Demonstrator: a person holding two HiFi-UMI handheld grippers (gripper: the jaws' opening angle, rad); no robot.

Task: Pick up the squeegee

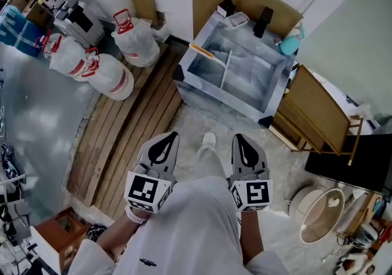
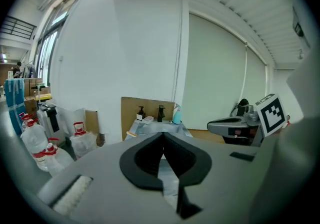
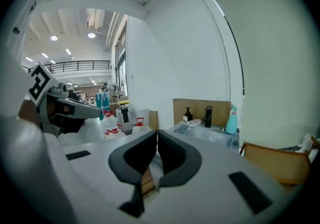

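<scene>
The squeegee (image 1: 201,51), orange-handled, lies on the left rim of the grey sink unit (image 1: 278,87) at the far side of the room; in the left gripper view the squeegee (image 2: 131,134) shows small at the sink's near-left corner. Both grippers are held side by side low in the head view, well short of the sink. My left gripper (image 1: 169,138) is shut with nothing in it, its tips meeting (image 2: 163,134). My right gripper (image 1: 237,139) is shut and empty as well (image 3: 156,131).
Large water jugs (image 1: 110,75) stand left of the sink, beside a wooden slatted platform (image 1: 131,127). A soap dispenser (image 1: 226,5), a black tap (image 1: 264,21) and a blue spray bottle (image 1: 291,41) sit on the sink's back edge. Wooden panels (image 1: 315,111) lean at right; a white bucket (image 1: 321,212) is lower right.
</scene>
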